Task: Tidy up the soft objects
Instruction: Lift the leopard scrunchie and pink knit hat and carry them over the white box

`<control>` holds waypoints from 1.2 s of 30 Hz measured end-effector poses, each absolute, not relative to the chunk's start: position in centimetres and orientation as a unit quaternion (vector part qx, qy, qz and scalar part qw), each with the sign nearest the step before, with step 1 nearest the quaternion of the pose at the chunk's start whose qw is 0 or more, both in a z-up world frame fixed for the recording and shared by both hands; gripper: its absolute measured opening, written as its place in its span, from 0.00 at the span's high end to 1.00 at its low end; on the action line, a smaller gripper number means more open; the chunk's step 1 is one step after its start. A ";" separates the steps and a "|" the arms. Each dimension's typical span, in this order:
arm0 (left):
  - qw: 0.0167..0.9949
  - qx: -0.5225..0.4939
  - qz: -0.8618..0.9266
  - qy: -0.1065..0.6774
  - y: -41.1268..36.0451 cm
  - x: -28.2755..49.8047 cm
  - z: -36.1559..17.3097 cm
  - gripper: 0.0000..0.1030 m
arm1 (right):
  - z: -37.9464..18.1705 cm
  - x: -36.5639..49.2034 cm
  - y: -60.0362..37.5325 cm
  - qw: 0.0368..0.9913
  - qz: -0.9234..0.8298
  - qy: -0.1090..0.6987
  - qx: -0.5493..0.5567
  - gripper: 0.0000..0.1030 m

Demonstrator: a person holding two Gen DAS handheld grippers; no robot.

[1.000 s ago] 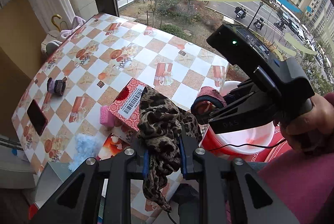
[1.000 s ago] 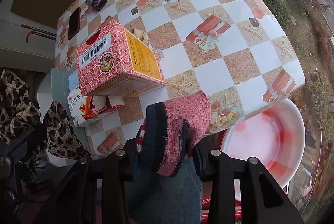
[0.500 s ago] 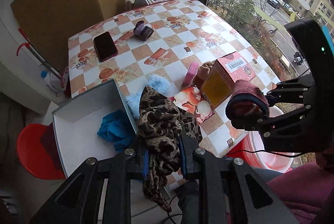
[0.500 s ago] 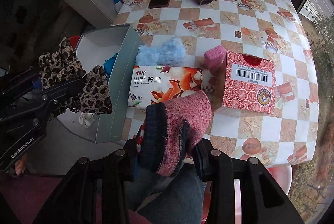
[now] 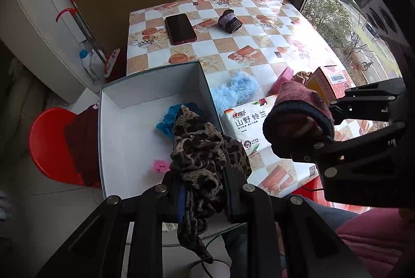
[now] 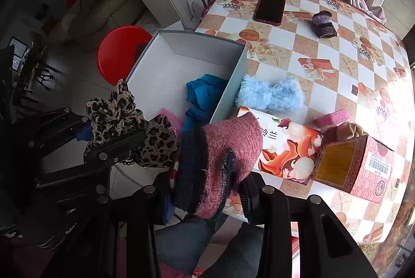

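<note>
The leopard-print cloth (image 5: pixel 205 156) is pinched between the jaws of the left gripper (image 5: pixel 205 197) and is held above the near end of the open grey box (image 5: pixel 207 86), in which a blue cloth (image 5: pixel 168 119) and a small pink item (image 5: pixel 159 166) lie. The pink knit sock (image 6: pixel 220 161) is clamped in the jaws of the right gripper (image 6: pixel 207 197), over the table (image 6: pixel 324 55) edge beside the floral tissue pack (image 6: pixel 288 148). A fluffy blue piece (image 6: pixel 269 94) is seen on the table, touching the box wall.

The left gripper (image 5: pixel 205 189) is clamped on a leopard-print scarf (image 5: pixel 205 156), held above the near end of the open grey box (image 5: pixel 205 78). The right gripper (image 6: pixel 205 189), just beside it at the box's table-side wall, is closed on a pink knit sock (image 6: pixel 220 148).
</note>
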State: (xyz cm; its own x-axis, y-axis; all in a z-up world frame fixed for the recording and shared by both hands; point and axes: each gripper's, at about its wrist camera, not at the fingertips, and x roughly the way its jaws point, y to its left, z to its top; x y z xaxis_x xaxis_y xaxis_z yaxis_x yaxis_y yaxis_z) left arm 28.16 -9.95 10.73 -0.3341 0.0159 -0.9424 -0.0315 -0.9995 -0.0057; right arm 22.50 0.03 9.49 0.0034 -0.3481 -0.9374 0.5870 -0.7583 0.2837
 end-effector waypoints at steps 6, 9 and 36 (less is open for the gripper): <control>0.015 -0.578 0.816 0.004 -10.1 28.3 10.3 0.76 | 9.2 22.6 -0.3 0.333 -0.696 0.106 0.627 0.60; 0.018 -0.576 0.818 0.003 -10.0 28.1 10.4 0.76 | 9.0 22.6 -0.3 0.328 -0.695 0.105 0.631 0.60; 0.003 -0.572 0.820 -0.025 -12.2 28.1 10.0 0.76 | 8.7 22.5 -2.4 0.338 -0.680 0.148 0.634 0.60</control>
